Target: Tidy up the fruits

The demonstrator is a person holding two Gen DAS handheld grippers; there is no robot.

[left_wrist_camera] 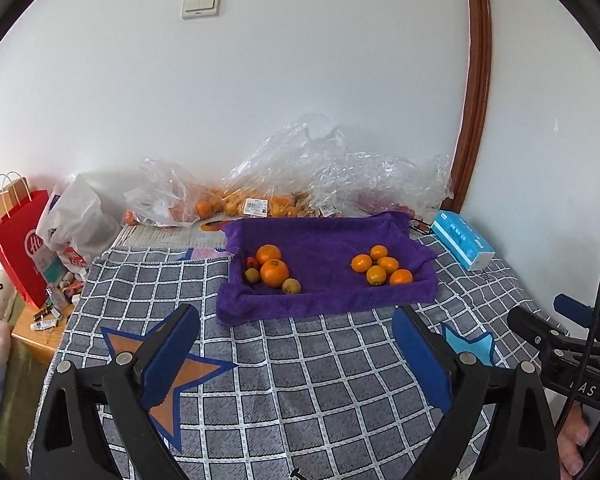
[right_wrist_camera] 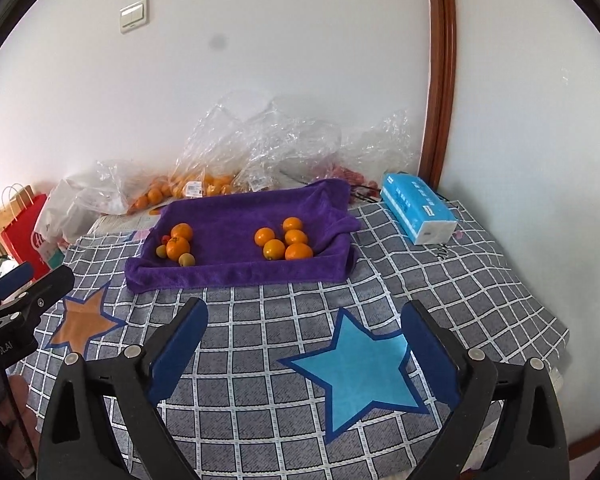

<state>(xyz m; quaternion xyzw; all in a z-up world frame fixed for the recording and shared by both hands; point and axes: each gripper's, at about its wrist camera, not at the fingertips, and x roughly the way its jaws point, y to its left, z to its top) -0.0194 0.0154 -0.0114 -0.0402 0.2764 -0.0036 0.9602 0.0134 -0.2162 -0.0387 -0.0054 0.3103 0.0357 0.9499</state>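
Note:
A purple towel-lined tray (left_wrist_camera: 332,300) (right_wrist_camera: 236,272) lies on the checked cloth. On its left side sit two big oranges (left_wrist_camera: 274,273) (right_wrist_camera: 178,247), two brownish kiwis (left_wrist_camera: 291,286) (right_wrist_camera: 187,259) and a small red fruit (left_wrist_camera: 252,261). On its right side lie several small oranges (left_wrist_camera: 382,269) (right_wrist_camera: 286,242). My left gripper (left_wrist_camera: 296,354) hangs open over the cloth in front of the tray, nothing between its blue pads. My right gripper (right_wrist_camera: 306,346) is likewise open and empty, above a blue star patch. Each gripper shows at the edge of the other's view.
Clear plastic bags (left_wrist_camera: 300,176) (right_wrist_camera: 260,148) with more oranges lie against the wall behind the tray. A blue tissue pack (left_wrist_camera: 462,240) (right_wrist_camera: 418,210) sits at the right. A red paper bag (left_wrist_camera: 18,240) and a white bag (left_wrist_camera: 76,220) stand at the left by a wooden stand.

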